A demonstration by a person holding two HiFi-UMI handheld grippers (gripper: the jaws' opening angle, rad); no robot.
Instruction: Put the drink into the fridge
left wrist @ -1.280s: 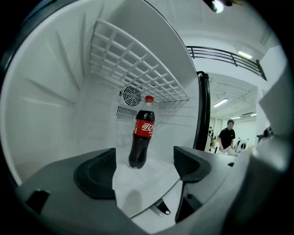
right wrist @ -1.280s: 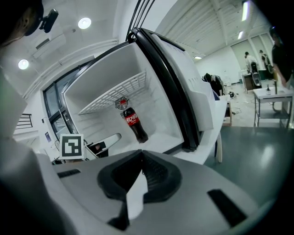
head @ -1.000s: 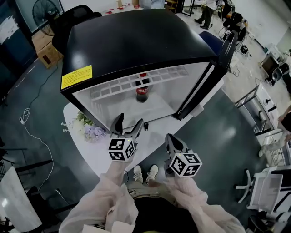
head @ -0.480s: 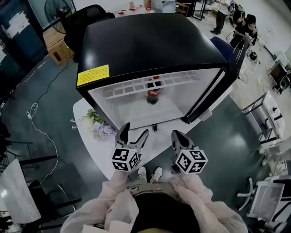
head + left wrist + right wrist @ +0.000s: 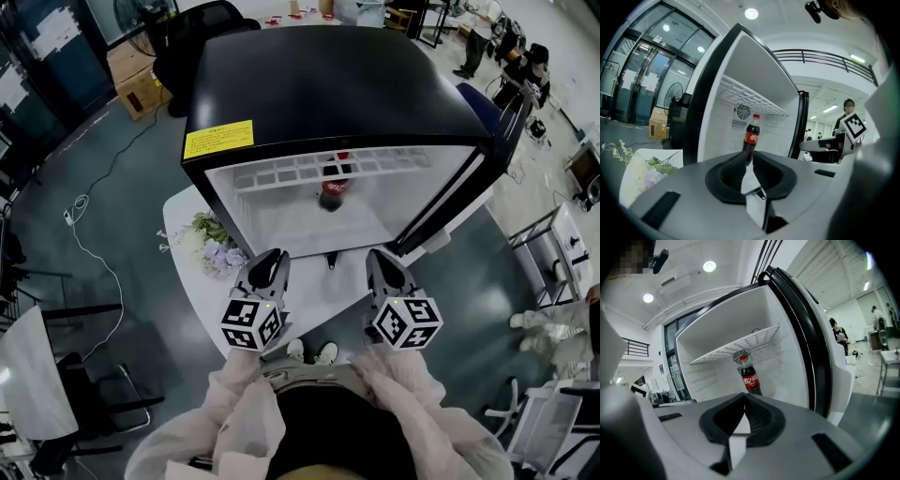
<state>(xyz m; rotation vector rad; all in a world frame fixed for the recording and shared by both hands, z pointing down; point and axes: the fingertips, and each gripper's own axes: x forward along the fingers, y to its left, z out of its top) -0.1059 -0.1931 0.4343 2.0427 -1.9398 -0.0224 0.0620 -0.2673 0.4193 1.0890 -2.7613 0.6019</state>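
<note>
Head view: the drink (image 5: 334, 187), a cola bottle, is standing upright inside the open fridge (image 5: 328, 84). Left gripper view: the left gripper (image 5: 746, 161), fingers just closing, is holding nothing. Right gripper view: the right gripper (image 5: 745, 399) fingers are pressing together, empty. Only shutting the fridge door (image 5: 806, 343) seems left.

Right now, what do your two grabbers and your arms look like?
The left gripper and right gripper each have a grey body, black jaws tapering to a point, and a white cube printed with black square markers. The left jaws have just been closing, with nothing between them. Both arms wear loose, pale pinkish sleeves.
</note>
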